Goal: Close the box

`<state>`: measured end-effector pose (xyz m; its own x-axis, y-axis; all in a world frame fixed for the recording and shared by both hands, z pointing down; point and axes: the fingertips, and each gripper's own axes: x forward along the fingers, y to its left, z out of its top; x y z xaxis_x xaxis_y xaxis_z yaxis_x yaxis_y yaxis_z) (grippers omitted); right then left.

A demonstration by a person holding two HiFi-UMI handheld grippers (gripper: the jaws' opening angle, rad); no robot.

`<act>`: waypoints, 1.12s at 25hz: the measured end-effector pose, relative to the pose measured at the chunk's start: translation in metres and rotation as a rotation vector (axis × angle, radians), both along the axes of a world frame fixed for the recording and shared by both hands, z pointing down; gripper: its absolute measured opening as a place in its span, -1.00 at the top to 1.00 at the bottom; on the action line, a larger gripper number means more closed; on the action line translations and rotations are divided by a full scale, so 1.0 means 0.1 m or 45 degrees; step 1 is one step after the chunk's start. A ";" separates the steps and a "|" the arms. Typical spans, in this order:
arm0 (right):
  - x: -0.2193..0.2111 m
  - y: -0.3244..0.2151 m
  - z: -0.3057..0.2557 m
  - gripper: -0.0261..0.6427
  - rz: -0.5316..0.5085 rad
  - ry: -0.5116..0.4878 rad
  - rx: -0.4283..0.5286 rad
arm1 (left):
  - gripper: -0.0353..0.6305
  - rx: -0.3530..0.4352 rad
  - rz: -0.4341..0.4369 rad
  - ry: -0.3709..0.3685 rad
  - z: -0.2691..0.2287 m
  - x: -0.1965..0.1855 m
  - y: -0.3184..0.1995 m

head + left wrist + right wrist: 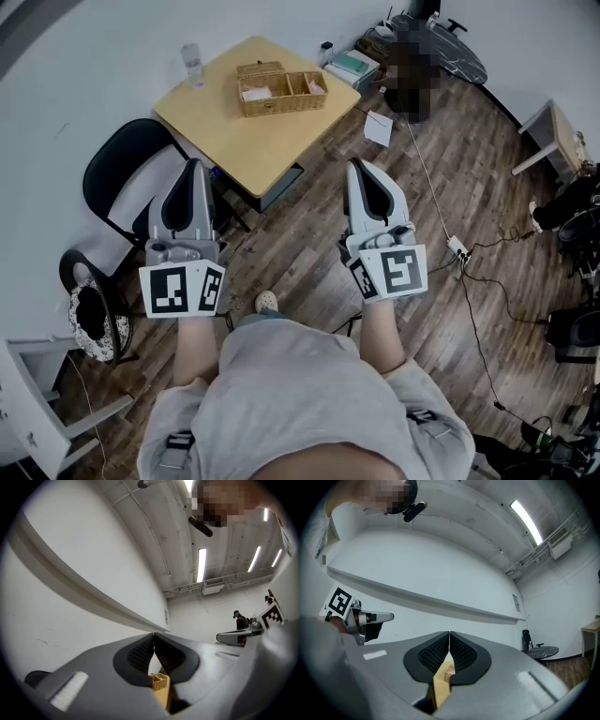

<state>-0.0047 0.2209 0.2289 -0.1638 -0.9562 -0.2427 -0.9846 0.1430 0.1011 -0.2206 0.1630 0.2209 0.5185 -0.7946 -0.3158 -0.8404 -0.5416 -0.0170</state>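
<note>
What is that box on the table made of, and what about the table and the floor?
The box looks like woven wicker, maybe rattan: tan, matte, with a basket weave on its sides. The table seems to be light wood or wood-look laminate, smooth and pale. The floor looks like brown wooden planks with seams, or maybe vinyl.
</note>
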 end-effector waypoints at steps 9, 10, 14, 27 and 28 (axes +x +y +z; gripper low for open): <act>-0.16 -0.67 0.00 0.90 0.037 -0.006 0.006 | 0.71 0.004 0.032 0.008 -0.01 -0.15 -0.74; -0.18 -0.73 0.01 0.90 0.043 -0.005 0.005 | 0.71 0.002 0.037 0.010 0.00 -0.17 -0.80; -0.29 -0.87 0.04 0.90 0.060 0.012 0.000 | 0.72 -0.004 0.049 0.025 0.04 -0.29 -0.99; -0.27 -1.20 0.11 0.90 0.070 0.042 -0.038 | 0.72 -0.043 0.058 0.069 0.15 -0.28 -1.36; -0.24 -1.26 0.11 0.90 0.066 0.041 -0.038 | 0.71 -0.040 0.054 0.068 0.14 -0.26 -1.41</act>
